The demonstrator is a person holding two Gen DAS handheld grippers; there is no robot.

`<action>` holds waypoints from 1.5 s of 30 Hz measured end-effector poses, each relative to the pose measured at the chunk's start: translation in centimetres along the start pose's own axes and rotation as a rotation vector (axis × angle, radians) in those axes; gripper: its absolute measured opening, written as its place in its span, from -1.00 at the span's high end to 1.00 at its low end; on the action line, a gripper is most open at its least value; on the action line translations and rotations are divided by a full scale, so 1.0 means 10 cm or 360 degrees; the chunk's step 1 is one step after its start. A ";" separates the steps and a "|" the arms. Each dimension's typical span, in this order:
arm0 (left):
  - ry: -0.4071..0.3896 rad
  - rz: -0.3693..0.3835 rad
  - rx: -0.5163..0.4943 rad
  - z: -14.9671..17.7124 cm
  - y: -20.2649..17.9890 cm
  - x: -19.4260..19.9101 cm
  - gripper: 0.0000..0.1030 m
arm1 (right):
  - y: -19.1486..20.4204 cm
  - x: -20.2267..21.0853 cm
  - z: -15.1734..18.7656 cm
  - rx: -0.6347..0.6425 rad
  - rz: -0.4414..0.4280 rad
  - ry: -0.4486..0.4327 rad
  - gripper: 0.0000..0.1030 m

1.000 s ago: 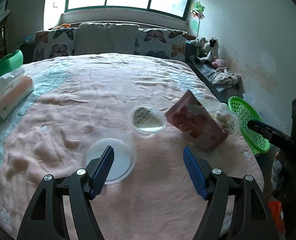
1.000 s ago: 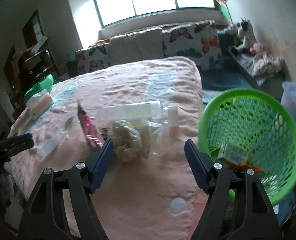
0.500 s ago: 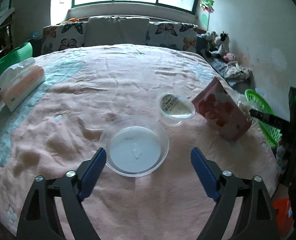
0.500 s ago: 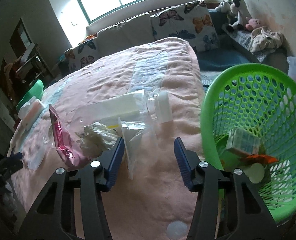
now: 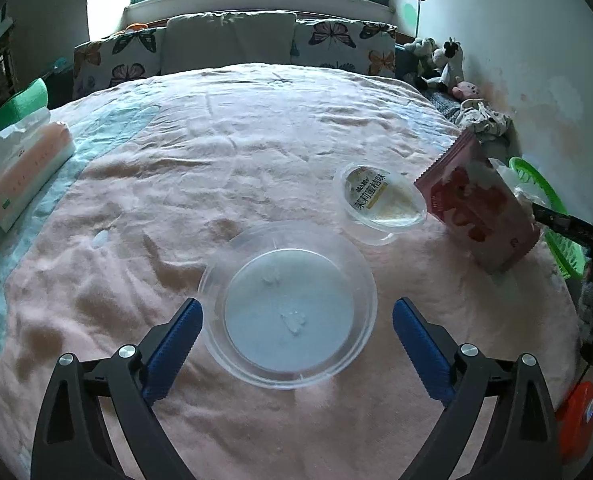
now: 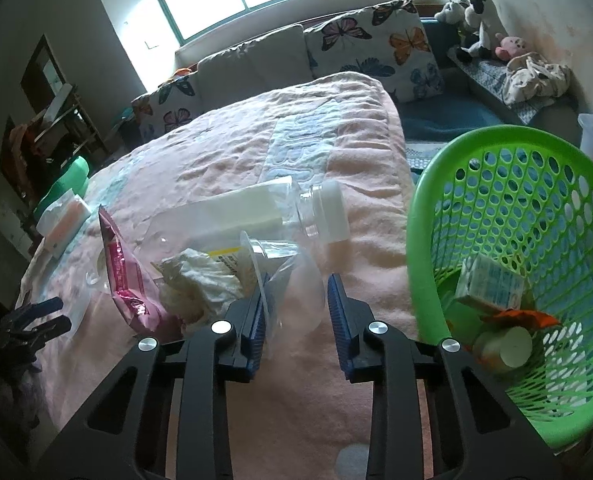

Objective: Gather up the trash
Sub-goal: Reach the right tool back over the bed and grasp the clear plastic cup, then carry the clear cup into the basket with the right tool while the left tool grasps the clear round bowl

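Note:
A clear round plastic lid lies flat on the pink bed, between the wide-open jaws of my left gripper. Beyond it sit a small clear cup with a yellow label and a pink snack bag. My right gripper is partly closed around a clear plastic cup lying on its side; whether the pads touch it is unclear. Crumpled tissue, the pink bag and a clear bottle lie just beyond. The green basket holds several trash items.
A tissue pack lies at the bed's left edge. Butterfly pillows line the head of the bed. Stuffed toys sit on a bench by the right wall. The basket stands off the bed's right edge.
My left gripper moved forward until the round lid sits between its jaws. My right gripper moved in on the clear cup and narrowed its jaws.

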State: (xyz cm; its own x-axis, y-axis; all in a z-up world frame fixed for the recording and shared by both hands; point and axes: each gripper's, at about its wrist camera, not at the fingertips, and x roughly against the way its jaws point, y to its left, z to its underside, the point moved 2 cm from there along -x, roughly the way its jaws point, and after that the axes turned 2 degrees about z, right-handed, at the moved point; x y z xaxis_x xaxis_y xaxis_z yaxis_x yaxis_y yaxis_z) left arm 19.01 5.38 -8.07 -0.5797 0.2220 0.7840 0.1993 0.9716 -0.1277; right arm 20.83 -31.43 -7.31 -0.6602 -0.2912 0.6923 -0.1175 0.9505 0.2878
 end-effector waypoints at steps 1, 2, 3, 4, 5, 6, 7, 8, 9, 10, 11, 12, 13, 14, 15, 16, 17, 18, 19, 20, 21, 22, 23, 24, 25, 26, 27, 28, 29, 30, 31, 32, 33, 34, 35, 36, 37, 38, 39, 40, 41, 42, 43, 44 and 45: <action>0.0001 -0.0002 -0.0004 -0.01 0.00 -0.01 -0.80 | 0.00 0.00 0.00 -0.0001 0.0001 0.0001 0.41; 0.0003 -0.0002 -0.0012 -0.02 0.00 -0.02 -0.80 | 0.00 0.00 0.01 -0.0002 -0.0001 0.0003 0.41; 0.0007 -0.0008 -0.0020 -0.02 0.00 -0.03 -0.80 | -0.01 0.00 0.01 -0.0002 0.0005 0.0003 0.41; 0.0008 -0.0009 -0.0022 -0.03 0.00 -0.03 -0.80 | -0.01 0.00 0.01 -0.0002 0.0010 0.0002 0.41; 0.0004 -0.0003 -0.0023 -0.04 0.00 -0.03 -0.80 | -0.01 0.00 0.01 -0.0001 0.0012 0.0002 0.41; 0.0003 0.0004 -0.0023 -0.05 0.00 -0.03 -0.80 | -0.01 0.00 0.01 -0.0001 0.0009 0.0004 0.41; 0.0002 -0.0002 -0.0021 -0.07 0.01 -0.03 -0.80 | -0.01 0.00 0.01 0.0001 0.0012 0.0004 0.41; -0.0003 0.0001 -0.0017 -0.08 0.02 -0.02 -0.80 | -0.01 0.00 0.01 0.0007 0.0021 0.0001 0.41; -0.0005 0.0006 -0.0016 -0.08 0.02 -0.01 -0.80 | -0.01 0.00 0.01 0.0011 0.0021 0.0001 0.41; -0.0006 0.0004 -0.0017 -0.08 0.02 -0.01 -0.80 | 0.00 -0.01 0.01 0.0017 0.0023 0.0003 0.41; -0.0007 -0.0002 -0.0018 -0.08 0.03 0.00 -0.80 | 0.00 -0.01 0.01 0.0026 0.0033 -0.0001 0.41; -0.0011 -0.0005 -0.0018 -0.07 0.03 0.01 -0.80 | 0.01 -0.02 0.01 0.0037 0.0038 -0.0001 0.41; -0.0015 0.0000 -0.0017 -0.07 0.04 0.02 -0.80 | 0.02 -0.03 0.02 0.0047 0.0035 0.0011 0.41; -0.0020 0.0005 -0.0016 -0.07 0.05 0.02 -0.80 | 0.03 -0.04 0.02 0.0052 0.0035 0.0016 0.41; -0.0021 0.0003 -0.0019 -0.07 0.05 0.02 -0.81 | 0.03 -0.05 0.03 0.0054 0.0036 0.0018 0.41; -0.0019 -0.0002 -0.0021 -0.06 0.06 0.02 -0.82 | 0.03 -0.06 0.04 0.0056 0.0038 0.0019 0.41; -0.0016 -0.0007 -0.0019 -0.05 0.07 0.02 -0.82 | 0.03 -0.06 0.04 0.0057 0.0038 0.0017 0.41; -0.0013 -0.0003 -0.0013 -0.05 0.08 0.01 -0.82 | 0.03 -0.06 0.04 0.0056 0.0034 0.0019 0.42; -0.0011 0.0008 -0.0006 -0.04 0.09 0.01 -0.82 | 0.03 -0.06 0.04 0.0054 0.0029 0.0017 0.46; -0.0009 0.0023 0.0004 -0.04 0.10 0.00 -0.82 | 0.04 -0.05 0.05 0.0054 0.0030 0.0013 0.46; -0.0006 0.0034 0.0014 -0.04 0.11 0.00 -0.83 | 0.04 -0.05 0.05 0.0059 0.0034 0.0013 0.46; -0.0003 0.0045 0.0022 -0.04 0.12 -0.01 -0.83 | 0.05 -0.04 0.05 0.0065 0.0042 0.0008 0.46; -0.0003 0.0057 0.0030 -0.04 0.13 -0.01 -0.83 | 0.06 -0.02 0.05 0.0070 0.0052 -0.0001 0.46; -0.0003 0.0066 0.0034 -0.03 0.13 -0.02 -0.83 | 0.06 0.00 0.04 0.0073 0.0054 -0.0007 0.46; -0.0003 0.0073 0.0035 -0.03 0.13 -0.02 -0.83 | 0.06 0.03 0.04 0.0076 0.0058 -0.0018 0.46; 0.0002 0.0082 0.0035 -0.02 0.13 -0.03 -0.83 | 0.07 0.06 0.04 0.0080 0.0064 -0.0030 0.46; 0.0007 0.0086 0.0034 -0.01 0.13 -0.04 -0.83 | 0.07 0.09 0.04 0.0081 0.0066 -0.0040 0.46; 0.0009 0.0091 0.0033 -0.01 0.12 -0.04 -0.83 | 0.07 0.13 0.03 0.0085 0.0069 -0.0049 0.46; 0.0009 0.0095 0.0029 -0.01 0.12 -0.04 -0.83 | 0.06 0.16 0.04 0.0091 0.0079 -0.0057 0.46; 0.0008 0.0097 0.0023 0.00 0.12 -0.05 -0.83 | 0.06 0.18 0.04 0.0096 0.0085 -0.0063 0.46; 0.0011 0.0102 0.0020 0.00 0.12 -0.05 -0.83 | 0.06 0.21 0.04 0.0100 0.0091 -0.0069 0.46; 0.0017 0.0110 0.0023 0.00 0.12 -0.07 -0.83 | 0.06 0.24 0.05 0.0102 0.0096 -0.0075 0.46; 0.0024 0.0118 0.0029 0.00 0.12 -0.08 -0.83 | 0.06 0.27 0.05 0.0101 0.0097 -0.0083 0.46; 0.0035 0.0126 0.0034 -0.01 0.12 -0.10 -0.83 | 0.06 0.29 0.05 0.0098 0.0096 -0.0088 0.46; 0.0040 0.0130 0.0036 -0.01 0.13 -0.11 -0.83 | 0.06 0.32 0.05 0.0096 0.0096 -0.0096 0.46; 0.0043 0.0131 0.0043 -0.01 0.14 -0.13 -0.83 | 0.06 0.34 0.05 0.0095 0.0097 -0.0103 0.46; 0.0043 0.0130 0.0049 -0.01 0.15 -0.14 -0.83 | 0.06 0.37 0.05 0.0091 0.0096 -0.0111 0.46; 0.0045 0.0131 0.0053 -0.01 0.15 -0.15 -0.83 | 0.06 0.39 0.05 0.0089 0.0094 -0.0115 0.46; 0.0046 0.0128 0.0056 -0.01 0.16 -0.16 -0.83 | 0.06 0.41 0.05 0.0090 0.0096 -0.0120 0.46; 0.0044 0.0128 0.0056 -0.01 0.16 -0.16 -0.83 | 0.06 0.43 0.05 0.0091 0.0097 -0.0125 0.46; 0.0042 0.0127 0.0053 -0.01 0.15 -0.16 -0.83 | 0.06 0.44 0.05 0.0091 0.0097 -0.0127 0.46; 0.0036 0.0124 0.0042 -0.01 0.14 -0.16 -0.83 | 0.06 0.46 0.05 0.0093 0.0100 -0.0131 0.46; 0.0032 0.0112 0.0025 -0.01 0.12 -0.16 -0.81 | 0.07 0.47 0.05 0.0094 0.0100 -0.0134 0.46; 0.0034 0.0092 0.0007 0.00 0.11 -0.16 -0.79 | 0.07 0.48 0.05 0.0093 0.0098 -0.0139 0.46; 0.0043 0.0069 -0.0007 0.00 0.10 -0.17 -0.76 | 0.08 0.49 0.06 0.0091 0.0098 -0.0142 0.46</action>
State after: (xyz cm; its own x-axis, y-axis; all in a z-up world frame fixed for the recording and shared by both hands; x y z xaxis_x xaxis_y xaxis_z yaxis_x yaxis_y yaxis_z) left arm 20.23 5.94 -9.54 -0.5489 0.2617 0.7939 0.2276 0.9606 -0.1593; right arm 17.06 -32.04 -4.07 -0.7307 -0.2236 0.6451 -0.1151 0.9717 0.2065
